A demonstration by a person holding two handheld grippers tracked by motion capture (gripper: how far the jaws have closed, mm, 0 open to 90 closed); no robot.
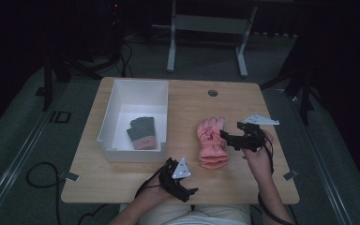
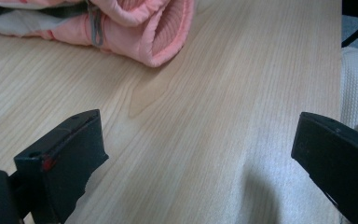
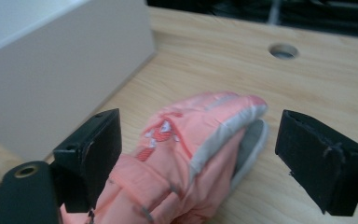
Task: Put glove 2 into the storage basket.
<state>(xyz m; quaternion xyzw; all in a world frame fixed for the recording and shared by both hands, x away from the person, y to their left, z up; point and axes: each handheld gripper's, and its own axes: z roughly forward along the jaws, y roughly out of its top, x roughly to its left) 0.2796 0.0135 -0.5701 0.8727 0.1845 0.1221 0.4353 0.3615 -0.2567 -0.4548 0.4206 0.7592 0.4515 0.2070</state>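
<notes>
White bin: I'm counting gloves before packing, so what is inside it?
Inside the white bin lies one dark grey glove with a reddish cuff, near its front right corner. The near wall hides the floor just behind it.

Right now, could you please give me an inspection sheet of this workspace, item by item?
Surface: light wooden table with a round grommet hole near its far edge.
Job's things: pink glove lying flat on the table, right of the white bin; dark grey glove with a pink cuff lying inside the bin.
Clutter: nothing seen.
Grippers: left gripper open over bare wood near the front edge, holding nothing; right gripper open, its jaws either side of the pink glove, pads not pressing it.
Cables: one black cable on the floor at left; cables trail from both grippers.
Surroundings: dark room, grey floor, white table frame behind.
</notes>
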